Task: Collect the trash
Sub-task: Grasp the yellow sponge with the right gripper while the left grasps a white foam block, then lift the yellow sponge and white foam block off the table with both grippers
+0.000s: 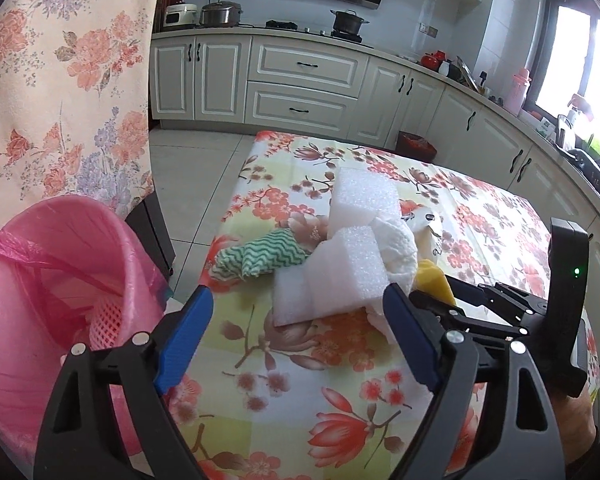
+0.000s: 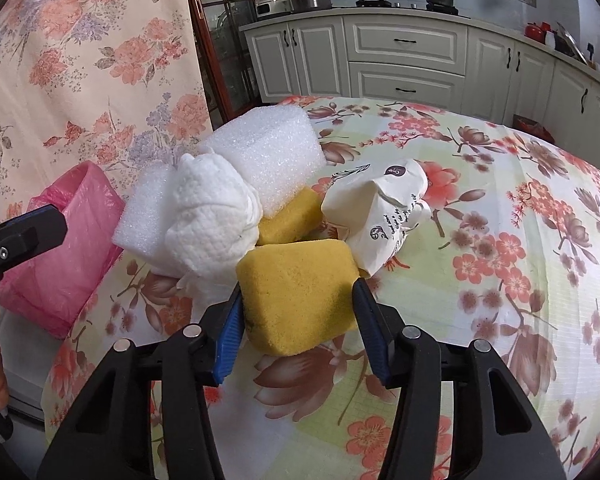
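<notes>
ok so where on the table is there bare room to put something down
Free cloth lies near the table front edge, below the foam blocks, and right of the crumpled paper cup. It is crowded mid-table around the yellow sponge and paper towel.

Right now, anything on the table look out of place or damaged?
Only the trash pile itself: crushed paper cup on its side, crumpled paper towel slumped over white foam blocks. No spill visible on the floral tablecloth.

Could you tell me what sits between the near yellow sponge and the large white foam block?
In the right wrist view, a second yellow sponge lies between the near yellow sponge and the white foam block.
</notes>
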A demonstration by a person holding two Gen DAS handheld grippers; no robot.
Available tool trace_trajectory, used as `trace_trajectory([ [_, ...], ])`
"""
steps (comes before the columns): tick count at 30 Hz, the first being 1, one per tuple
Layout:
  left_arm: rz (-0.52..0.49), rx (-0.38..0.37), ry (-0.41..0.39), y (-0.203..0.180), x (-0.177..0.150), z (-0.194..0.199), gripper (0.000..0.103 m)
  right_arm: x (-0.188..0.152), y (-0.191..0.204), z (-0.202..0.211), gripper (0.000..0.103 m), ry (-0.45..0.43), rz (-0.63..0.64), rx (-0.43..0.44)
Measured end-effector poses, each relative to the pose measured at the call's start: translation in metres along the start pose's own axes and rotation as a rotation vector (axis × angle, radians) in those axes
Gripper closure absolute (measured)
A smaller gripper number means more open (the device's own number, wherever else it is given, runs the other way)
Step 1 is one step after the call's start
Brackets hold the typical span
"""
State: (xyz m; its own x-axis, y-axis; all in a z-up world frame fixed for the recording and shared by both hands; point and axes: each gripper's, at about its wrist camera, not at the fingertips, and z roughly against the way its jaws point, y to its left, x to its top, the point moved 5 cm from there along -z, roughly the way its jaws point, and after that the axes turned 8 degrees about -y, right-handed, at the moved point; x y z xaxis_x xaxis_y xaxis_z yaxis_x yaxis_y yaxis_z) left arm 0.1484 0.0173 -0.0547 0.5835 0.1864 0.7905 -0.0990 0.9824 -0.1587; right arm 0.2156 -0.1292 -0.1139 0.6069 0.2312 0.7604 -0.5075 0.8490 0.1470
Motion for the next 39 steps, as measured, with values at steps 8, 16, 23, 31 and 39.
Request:
trace_trajectory([
  [8, -0.004, -0.053, 0.043, -0.022, -0.005, -0.023, 0.029, 0.002, -0.005, 0.014, 0.064, -0.025, -0.013, 0.008],
  [16, 0.003, -0.063, 0.076, -0.03, -0.01, -0.043, 0.043, 0.007, -0.01, 0.03, 0.066, -0.052, -0.021, 0.008],
  [23, 0.016, -0.067, 0.097, -0.028, -0.013, -0.052, 0.06, 0.008, -0.01, 0.039, 0.066, -0.064, -0.024, 0.013],
  [31, 0.003, -0.074, 0.092, -0.026, -0.016, -0.04, 0.067, 0.006, -0.012, 0.043, 0.066, -0.067, -0.031, 0.006],
  [39, 0.0, -0.073, 0.079, -0.021, -0.021, -0.019, 0.067, 0.006, -0.012, 0.051, 0.066, -0.079, -0.034, 0.001],
])
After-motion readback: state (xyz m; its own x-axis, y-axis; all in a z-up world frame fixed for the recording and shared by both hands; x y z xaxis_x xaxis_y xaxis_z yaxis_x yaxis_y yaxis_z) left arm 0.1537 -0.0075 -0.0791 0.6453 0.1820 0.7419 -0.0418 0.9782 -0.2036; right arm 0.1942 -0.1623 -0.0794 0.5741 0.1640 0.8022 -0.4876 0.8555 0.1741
